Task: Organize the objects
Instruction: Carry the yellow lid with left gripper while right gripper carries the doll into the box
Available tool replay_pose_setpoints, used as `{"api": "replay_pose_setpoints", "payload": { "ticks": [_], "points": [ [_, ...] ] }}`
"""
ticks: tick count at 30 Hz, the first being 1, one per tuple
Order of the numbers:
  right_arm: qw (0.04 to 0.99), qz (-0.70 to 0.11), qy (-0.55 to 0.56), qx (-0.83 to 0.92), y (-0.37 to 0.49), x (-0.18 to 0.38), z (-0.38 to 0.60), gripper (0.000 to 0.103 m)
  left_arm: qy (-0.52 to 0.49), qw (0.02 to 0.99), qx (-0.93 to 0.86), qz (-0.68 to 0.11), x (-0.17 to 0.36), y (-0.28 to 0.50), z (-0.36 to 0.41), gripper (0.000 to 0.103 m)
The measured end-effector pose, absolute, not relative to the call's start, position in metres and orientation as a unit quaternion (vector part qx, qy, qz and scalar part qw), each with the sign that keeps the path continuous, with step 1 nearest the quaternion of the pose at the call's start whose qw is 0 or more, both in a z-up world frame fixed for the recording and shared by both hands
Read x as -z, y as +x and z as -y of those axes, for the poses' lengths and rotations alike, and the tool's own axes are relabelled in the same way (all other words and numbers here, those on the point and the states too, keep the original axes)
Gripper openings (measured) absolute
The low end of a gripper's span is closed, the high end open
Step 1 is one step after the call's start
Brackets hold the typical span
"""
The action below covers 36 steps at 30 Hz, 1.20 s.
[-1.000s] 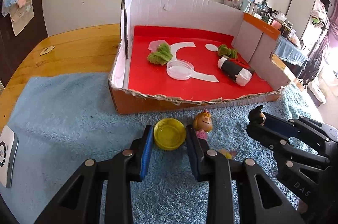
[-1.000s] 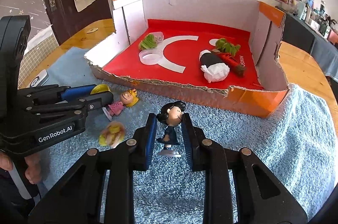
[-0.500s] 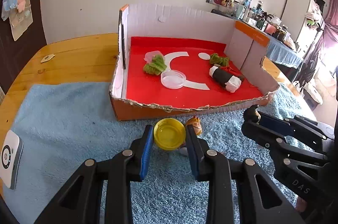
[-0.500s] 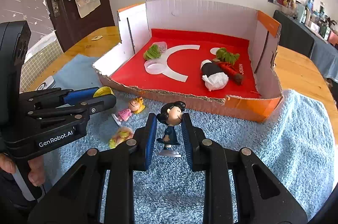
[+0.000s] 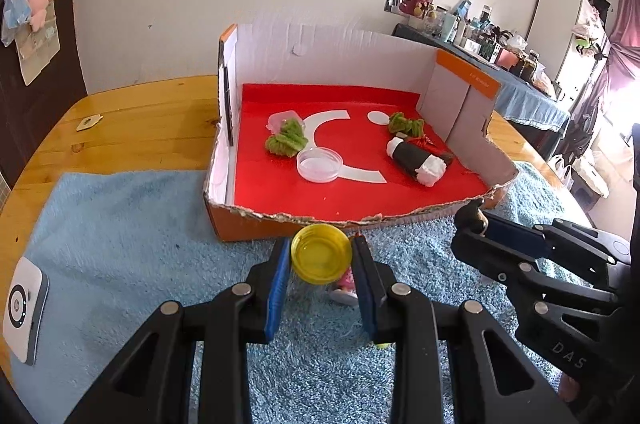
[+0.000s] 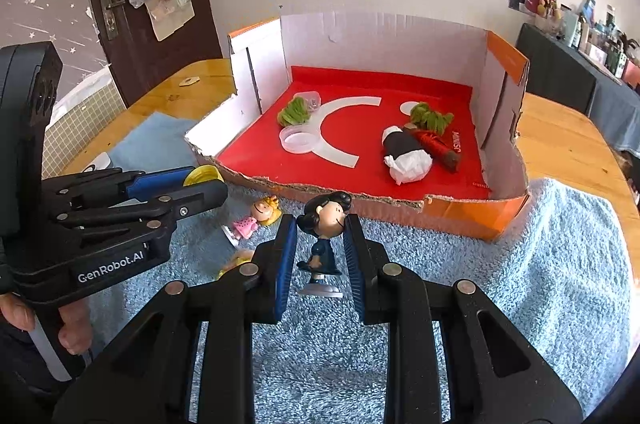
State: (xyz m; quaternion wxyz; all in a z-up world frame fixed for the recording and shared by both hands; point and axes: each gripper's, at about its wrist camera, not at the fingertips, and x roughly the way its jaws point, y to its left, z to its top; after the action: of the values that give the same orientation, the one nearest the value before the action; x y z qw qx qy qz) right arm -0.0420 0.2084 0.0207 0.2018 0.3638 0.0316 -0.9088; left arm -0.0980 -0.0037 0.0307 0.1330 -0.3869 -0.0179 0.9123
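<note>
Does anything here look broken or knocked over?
Yes. The cardboard box has a ragged, torn front edge. On the blue towel a blonde doll in pink lies tipped on its side, near the box's front.

A figurine [image 6: 256,220] lies on the towel [image 6: 520,284] before the box [image 6: 400,209].

White wall [image 5: 160,3], dark door [image 6: 132,3], wooden table [image 5: 140,127].
</note>
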Motion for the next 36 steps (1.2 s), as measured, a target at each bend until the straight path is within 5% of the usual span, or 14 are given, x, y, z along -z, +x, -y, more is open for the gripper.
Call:
{"api": "replay_pose_setpoints", "payload": {
  "ticks": [36],
  "points": [
    [0.192,-0.029,0.364,0.911,-0.091,-0.040,-0.217,0.023,-0.387,0.140,-0.911,0.016,-0.050,-0.154,-0.013,0.032]
  ]
}}
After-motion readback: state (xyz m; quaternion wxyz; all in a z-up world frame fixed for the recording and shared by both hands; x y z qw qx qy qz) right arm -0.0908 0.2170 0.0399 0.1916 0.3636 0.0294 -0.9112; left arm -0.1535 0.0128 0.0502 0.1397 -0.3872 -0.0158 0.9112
